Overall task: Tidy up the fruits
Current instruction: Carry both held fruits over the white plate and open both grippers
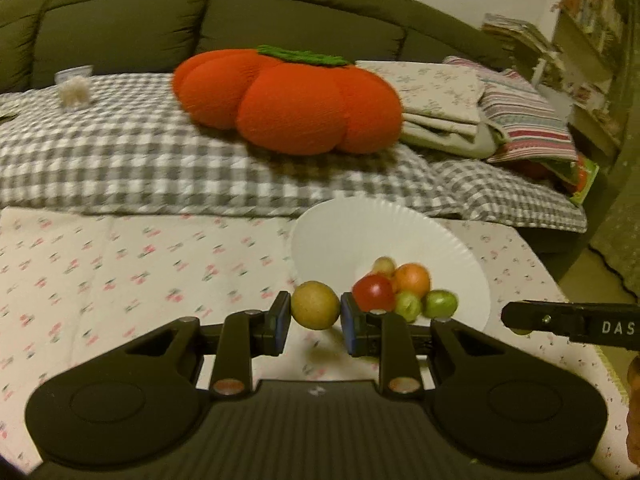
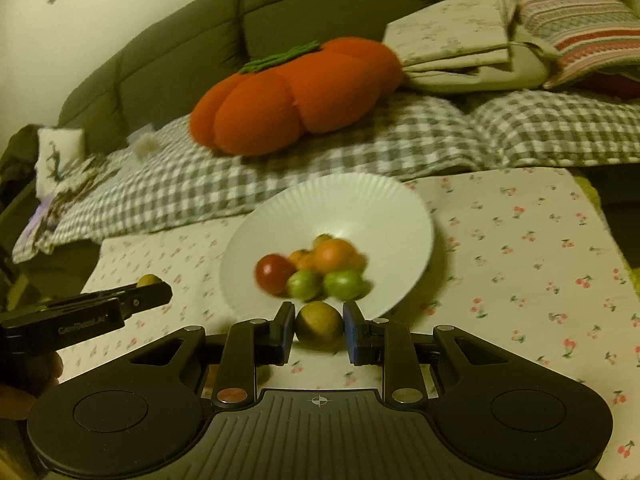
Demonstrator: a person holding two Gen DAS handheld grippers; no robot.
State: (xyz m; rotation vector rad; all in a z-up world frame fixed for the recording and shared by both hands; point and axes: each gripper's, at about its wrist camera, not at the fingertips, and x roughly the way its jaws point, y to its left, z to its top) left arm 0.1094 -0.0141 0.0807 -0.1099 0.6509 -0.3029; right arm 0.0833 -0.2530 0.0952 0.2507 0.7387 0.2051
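Note:
A white fluted plate (image 1: 340, 240) (image 2: 360, 200) on the cherry-print cloth holds a red fruit (image 1: 374, 292) (image 2: 274, 274), an orange fruit (image 1: 412, 278) (image 2: 336, 254) and two green fruits (image 1: 440, 304) (image 2: 344, 284). My left gripper (image 1: 315, 312) is shut on a brown-yellow round fruit (image 1: 315, 305), held above the cloth just left of the plate. My right gripper (image 2: 319, 326) is shut on another brown-yellow fruit (image 2: 319, 324) at the plate's near edge. The right gripper shows at the right of the left wrist view (image 1: 568, 320); the left gripper shows at the left of the right wrist view (image 2: 92, 312).
A low table under a cherry-print cloth (image 1: 120, 272) (image 2: 540, 260) stands before a green sofa (image 1: 120, 28). On the sofa lie a checked blanket (image 1: 140, 152), an orange pumpkin cushion (image 1: 288, 100) (image 2: 288, 96) and folded fabrics (image 1: 460, 100). Shelves (image 1: 592, 40) stand at the right.

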